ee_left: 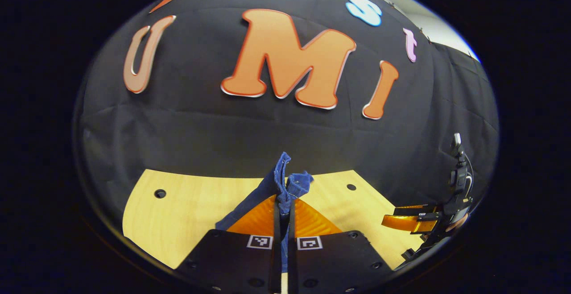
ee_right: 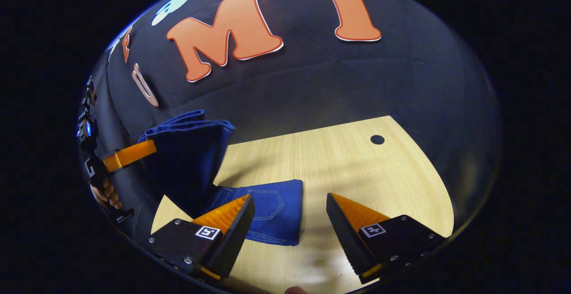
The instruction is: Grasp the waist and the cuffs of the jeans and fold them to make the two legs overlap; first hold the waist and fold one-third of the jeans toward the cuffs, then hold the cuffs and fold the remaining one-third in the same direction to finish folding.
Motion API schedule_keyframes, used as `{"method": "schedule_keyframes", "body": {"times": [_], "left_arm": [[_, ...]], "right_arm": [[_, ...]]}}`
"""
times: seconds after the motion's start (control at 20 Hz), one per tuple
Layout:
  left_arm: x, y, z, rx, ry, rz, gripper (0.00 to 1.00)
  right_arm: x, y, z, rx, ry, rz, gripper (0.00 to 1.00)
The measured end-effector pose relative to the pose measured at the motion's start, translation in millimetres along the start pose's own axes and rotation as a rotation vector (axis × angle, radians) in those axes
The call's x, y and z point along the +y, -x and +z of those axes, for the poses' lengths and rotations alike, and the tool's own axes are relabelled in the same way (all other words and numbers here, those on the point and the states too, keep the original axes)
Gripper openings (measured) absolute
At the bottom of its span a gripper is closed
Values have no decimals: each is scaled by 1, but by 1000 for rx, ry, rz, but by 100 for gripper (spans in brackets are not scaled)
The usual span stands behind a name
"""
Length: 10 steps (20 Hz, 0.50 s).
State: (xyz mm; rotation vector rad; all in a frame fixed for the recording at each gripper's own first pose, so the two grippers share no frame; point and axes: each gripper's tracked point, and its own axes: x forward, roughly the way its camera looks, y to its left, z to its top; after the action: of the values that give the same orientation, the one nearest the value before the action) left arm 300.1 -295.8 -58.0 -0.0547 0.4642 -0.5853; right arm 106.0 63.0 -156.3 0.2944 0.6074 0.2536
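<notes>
Starting on the left side of the right gripper view: a hand (ee_right: pixel 107 196) holds the left gripper (ee_right: pixel 151 148) up off the table (ee_right: pixel 357 173), and its orange fingers (ee_right: pixel 129 155) are clamped on a bunch of the jeans (ee_right: pixel 267 213). The cloth hangs down from that grip in a dark blue fold, and the rest of the jeans lies flat on the wood just below it, back pocket stitching facing up. That flat part sits near the front edge of the table, toward its left side.

Moving right in the same view, the right gripper (ee_right: pixel 290 216) has its two fingers spread wide with nothing between them. The left fingertip sits over the flat denim, the right one over bare wood; can't tell if either touches down. There's a small round hole (ee_right: pixel 377 139) in the tabletop further back on the right.

In the left gripper view, the left gripper (ee_left: pixel 284 216) is pinched tight on the jeans (ee_left: pixel 285 182), with a blue tuft sticking up past the fingertips and more cloth trailing down to the left over the table (ee_left: pixel 187 213). Two holes (ee_left: pixel 159 193) sit in the wood, one on each side. Far right, the right gripper (ee_left: pixel 403 217) shows side-on and well apart from the cloth.
</notes>
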Motion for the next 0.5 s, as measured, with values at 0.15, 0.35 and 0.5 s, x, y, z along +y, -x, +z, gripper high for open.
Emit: {"method": "schedule_keyframes", "body": {"times": [0.15, 0.35, 0.5], "left_arm": [[-41, -31, -33, 83, -46, -18, 6], [-60, -60, -62, 164, -129, 29, 5], [-82, -52, -99, 253, -144, -11, 12]], "right_arm": [[-15, 3, -2, 6, -16, -2, 99], [-36, 10, -2, 8, -19, -9, 98], [-46, 12, -3, 6, -33, -6, 99]]}}
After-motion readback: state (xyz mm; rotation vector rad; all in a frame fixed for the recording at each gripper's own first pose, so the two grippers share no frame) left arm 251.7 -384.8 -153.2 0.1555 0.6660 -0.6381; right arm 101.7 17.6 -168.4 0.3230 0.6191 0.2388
